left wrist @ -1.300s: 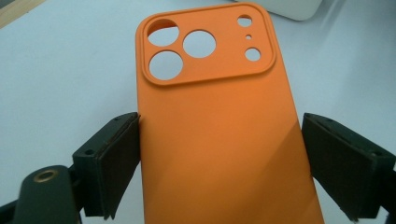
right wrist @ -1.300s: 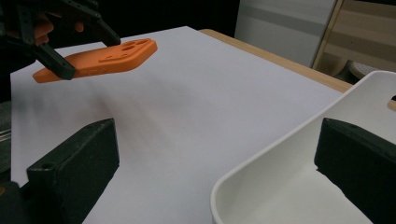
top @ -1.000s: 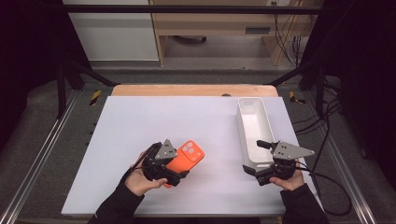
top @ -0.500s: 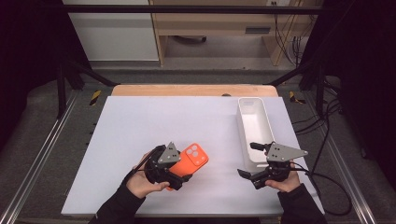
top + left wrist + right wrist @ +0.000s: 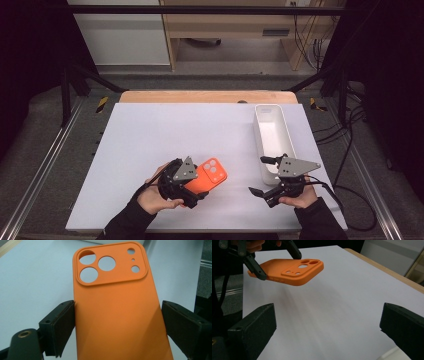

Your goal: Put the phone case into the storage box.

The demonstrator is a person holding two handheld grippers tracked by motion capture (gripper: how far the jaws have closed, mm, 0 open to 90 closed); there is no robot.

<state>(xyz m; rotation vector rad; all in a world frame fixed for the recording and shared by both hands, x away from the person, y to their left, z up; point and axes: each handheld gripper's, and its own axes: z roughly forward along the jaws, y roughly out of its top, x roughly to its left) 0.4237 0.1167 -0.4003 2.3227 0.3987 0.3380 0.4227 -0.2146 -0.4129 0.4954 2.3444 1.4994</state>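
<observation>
While the orange case hangs above the sheet, the parts read as follows.

Phone case: the orange phone case [image 5: 210,176] sits at lower centre-left of the high view, raised off the white table [image 5: 150,135]; the right gripper view shows it [image 5: 289,271] clear of the surface, camera cut-outs upward.

Left gripper: the left gripper [image 5: 192,186] at lower left of the high view clamps the case by its long edges; in its own view the two black pads press on either side of the case [image 5: 117,302], so the jaws stand narrow and loaded.

Right gripper: the right gripper [image 5: 262,175] at lower right of the high view has its jaws spread wide with nothing between them; in its own view the pads stand at the two bottom corners, aimed toward the case.

Tray: the white tray [image 5: 270,135] lies at right of the high view, just beside the right gripper, well apart from the case.

Step in hand: by my judgement, the case is lifted and presented; a handover or a carry to the tray looks likely.

Next move: it calls for the free jaws to close on the case's open end before the left grip lets go, or for a level carry to the tray.

Hidden: the case's lower end is cut off at the bottom of the left gripper view; its inner face is unseen; the tray's near end lies behind the right gripper.
</observation>
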